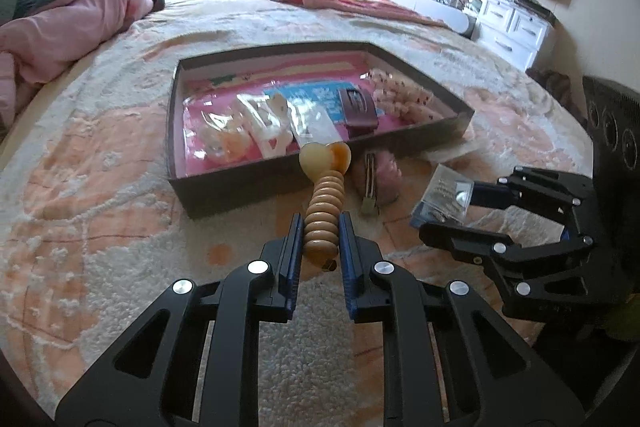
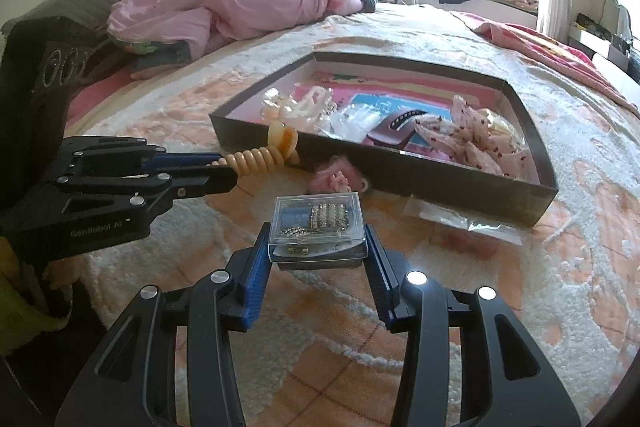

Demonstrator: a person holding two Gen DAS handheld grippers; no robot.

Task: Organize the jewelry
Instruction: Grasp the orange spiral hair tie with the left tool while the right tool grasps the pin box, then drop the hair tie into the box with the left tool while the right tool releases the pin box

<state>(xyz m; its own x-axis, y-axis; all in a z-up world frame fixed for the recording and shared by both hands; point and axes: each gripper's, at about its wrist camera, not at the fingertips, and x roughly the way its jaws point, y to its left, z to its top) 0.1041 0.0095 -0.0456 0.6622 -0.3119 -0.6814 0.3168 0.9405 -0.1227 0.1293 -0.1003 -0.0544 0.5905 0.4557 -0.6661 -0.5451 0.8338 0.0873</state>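
A coiled hair tie with a heart charm (image 1: 323, 213) is pinched tight by the left gripper (image 1: 320, 239), held off the bed (image 1: 100, 219) just short of the shallow box's (image 1: 224, 187) near edge; a clear jewelry case (image 2: 318, 227) is clamped across its sides by the right gripper (image 2: 318, 247), also near that edge; slick plastic could easily slip out if tilted, and the springy coil might get snagged on the box wall, probably

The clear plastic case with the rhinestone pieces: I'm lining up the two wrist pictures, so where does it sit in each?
Left wrist: clear plastic case, right of centre, in the right gripper.
Right wrist: bottom centre, between the jaws.
Shared landmark: dark tray on the bed.
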